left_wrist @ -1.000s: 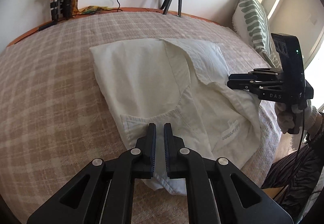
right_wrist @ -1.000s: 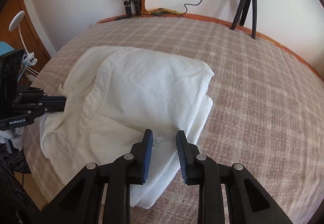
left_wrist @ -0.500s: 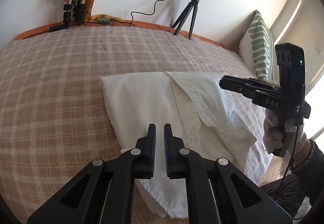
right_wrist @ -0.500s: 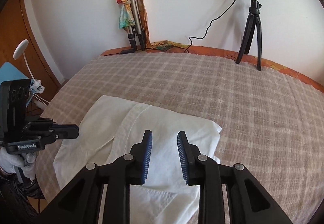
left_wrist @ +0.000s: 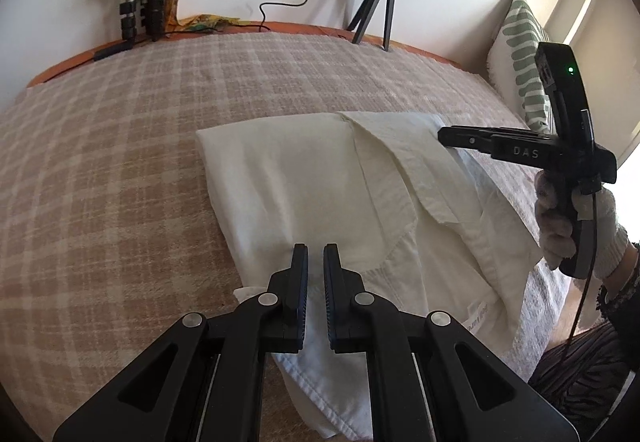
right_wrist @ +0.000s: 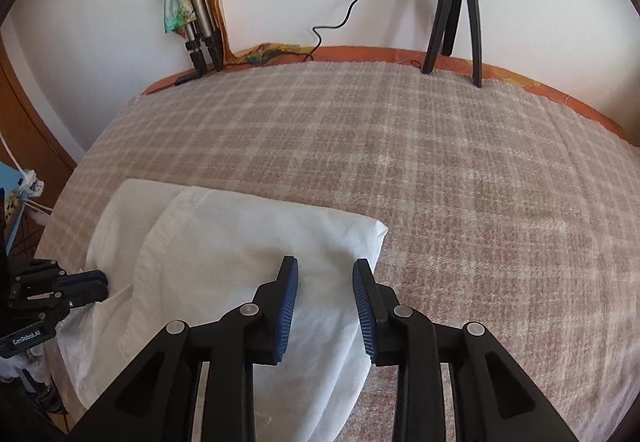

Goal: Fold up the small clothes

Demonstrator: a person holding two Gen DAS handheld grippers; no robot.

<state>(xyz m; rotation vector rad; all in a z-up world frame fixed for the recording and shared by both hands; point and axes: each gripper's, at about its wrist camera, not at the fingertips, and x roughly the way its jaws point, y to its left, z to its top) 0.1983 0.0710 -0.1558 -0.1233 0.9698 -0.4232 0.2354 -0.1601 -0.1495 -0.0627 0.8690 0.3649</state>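
The white garment point(left_wrist: 320, 194) lies folded on the bed point(left_wrist: 120, 162) at its near edge (one flap turned over the top). The left hand-held gripper point(left_wrist: 315, 274) hovers above it, jaws nearly together and empty — the right hand-held gripper point(right_wrist: 326, 294) is opening, nothing between its pads.

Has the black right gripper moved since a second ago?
Yes. The right gripper rose off the folded white garment, toward the black tripod, jaws opening, empty.
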